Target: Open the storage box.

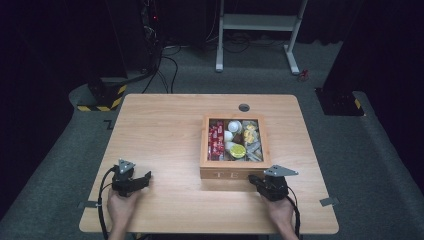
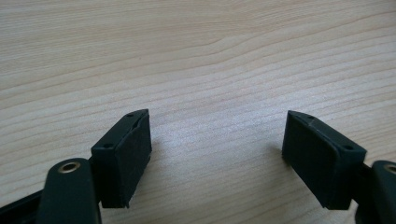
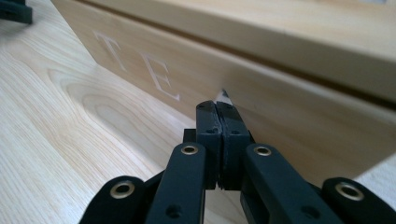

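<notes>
Wooden tea box (image 1: 232,172) is sitting mid-table, right of centre. Right gripper (image 3: 219,109) is pointing jaws-together at its front wall, nothing pinched. Left gripper (image 2: 217,154) is resting apart. Box is probably rigid, smooth, heavyish; take the lid edge.

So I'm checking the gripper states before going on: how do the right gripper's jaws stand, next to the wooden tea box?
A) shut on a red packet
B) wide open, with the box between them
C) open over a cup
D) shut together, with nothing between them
D: in the right gripper view the right gripper has its two pads pressed flat together, tips pointing at the lettered front wall of the wooden box.
</notes>
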Demonstrator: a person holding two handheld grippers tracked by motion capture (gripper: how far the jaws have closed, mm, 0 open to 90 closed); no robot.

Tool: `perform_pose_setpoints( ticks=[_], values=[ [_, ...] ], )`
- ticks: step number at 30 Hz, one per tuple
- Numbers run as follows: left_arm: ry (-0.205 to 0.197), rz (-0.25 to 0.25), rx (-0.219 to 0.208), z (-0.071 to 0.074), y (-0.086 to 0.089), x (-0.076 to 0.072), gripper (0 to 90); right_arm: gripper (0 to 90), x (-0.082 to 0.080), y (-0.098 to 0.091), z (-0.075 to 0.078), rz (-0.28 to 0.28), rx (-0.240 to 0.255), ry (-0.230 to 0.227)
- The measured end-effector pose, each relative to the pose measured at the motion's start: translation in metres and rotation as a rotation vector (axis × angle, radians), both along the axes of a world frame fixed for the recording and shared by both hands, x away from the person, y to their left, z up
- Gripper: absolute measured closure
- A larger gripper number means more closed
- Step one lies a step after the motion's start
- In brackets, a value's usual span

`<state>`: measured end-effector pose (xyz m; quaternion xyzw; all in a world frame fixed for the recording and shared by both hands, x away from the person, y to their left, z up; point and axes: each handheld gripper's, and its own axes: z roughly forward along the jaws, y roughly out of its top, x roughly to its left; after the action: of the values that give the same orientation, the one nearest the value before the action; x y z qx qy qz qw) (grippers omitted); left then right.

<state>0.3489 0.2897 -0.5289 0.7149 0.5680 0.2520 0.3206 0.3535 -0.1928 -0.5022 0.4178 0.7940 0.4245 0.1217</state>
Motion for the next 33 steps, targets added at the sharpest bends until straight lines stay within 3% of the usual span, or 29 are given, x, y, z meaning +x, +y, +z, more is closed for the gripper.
perform_pose_setpoints(
  ticks=[22,33],
  values=[
    [0.0,0.0,0.002,0.0,0.0,0.0,24.2,90.0,0.001,0.002,0.021,-0.005,0.056,-0.044],
    [0.0,0.0,0.002,0.0,0.0,0.0,24.3,90.0,-0.001,0.004,0.022,-0.009,0.024,-0.077]
  ],
)
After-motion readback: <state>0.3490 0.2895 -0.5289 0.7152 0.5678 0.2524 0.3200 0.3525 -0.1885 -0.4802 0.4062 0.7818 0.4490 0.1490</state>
